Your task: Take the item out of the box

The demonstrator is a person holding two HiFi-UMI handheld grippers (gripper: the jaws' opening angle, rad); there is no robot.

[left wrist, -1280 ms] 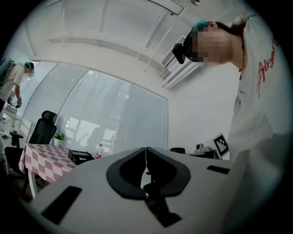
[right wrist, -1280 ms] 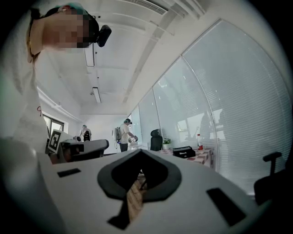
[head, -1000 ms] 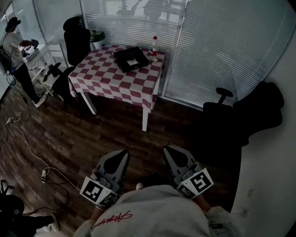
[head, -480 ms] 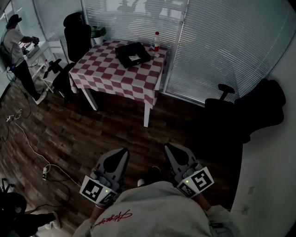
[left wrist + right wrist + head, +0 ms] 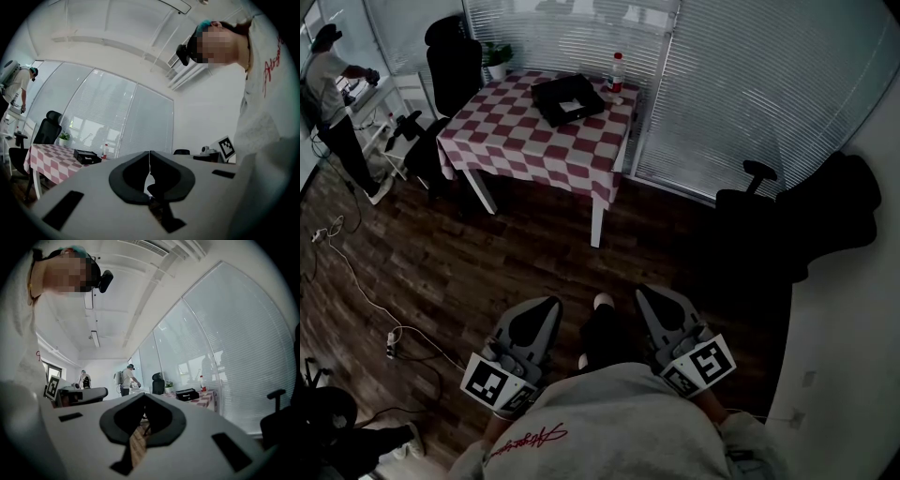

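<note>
Table (image 5: 520, 141) has slid up our head view, box (image 5: 567, 99) on it untouched. We hold left gripper (image 5: 547, 307) and right gripper (image 5: 647, 297) closed, both empty.

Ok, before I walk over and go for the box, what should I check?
1. Left gripper empty: ok, jaws together, nothing between them.
2. Right gripper empty: ok, jaws together.
3. Box within reach: not ok, it sits on the checkered table across the floor.
4. Box open, item visible: cannot tell from here.
5. Room around box: not ok, bottle stands close beside it.
6. Bystander apart from the table: ok.
</note>
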